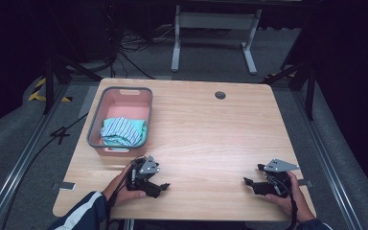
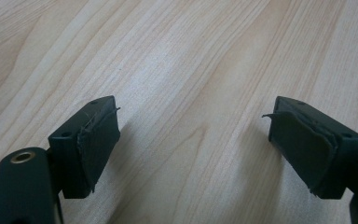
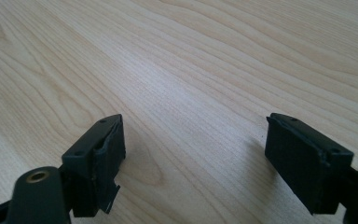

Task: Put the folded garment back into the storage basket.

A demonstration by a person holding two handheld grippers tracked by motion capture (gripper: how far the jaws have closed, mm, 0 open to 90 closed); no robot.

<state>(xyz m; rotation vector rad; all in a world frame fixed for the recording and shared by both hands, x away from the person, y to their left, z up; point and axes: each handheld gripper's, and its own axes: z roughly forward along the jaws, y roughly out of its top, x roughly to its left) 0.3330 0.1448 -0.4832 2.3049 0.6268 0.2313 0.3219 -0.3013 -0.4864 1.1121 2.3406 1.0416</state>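
Near edge of the wooden table (image 1: 211, 120): our left gripper (image 1: 159, 186) sits left of centre, jaws spread wide, holding nothing. Just beyond it, the pink basket (image 1: 96, 125) holds striped cloth (image 1: 123, 130). Bare wood lies between. Our right gripper (image 1: 247, 182), near right, jaws wide apart, empty.

A light wooden table (image 1: 206, 129) with rounded corners and a round cable hole (image 1: 220, 95) near its far edge fills the middle of the high view, brightly lit against a dark room. Grey carpet (image 1: 9, 129) surrounds it, crossed by black cables (image 1: 129, 52) at upper left. A white metal frame (image 1: 215, 28) stands at top centre.
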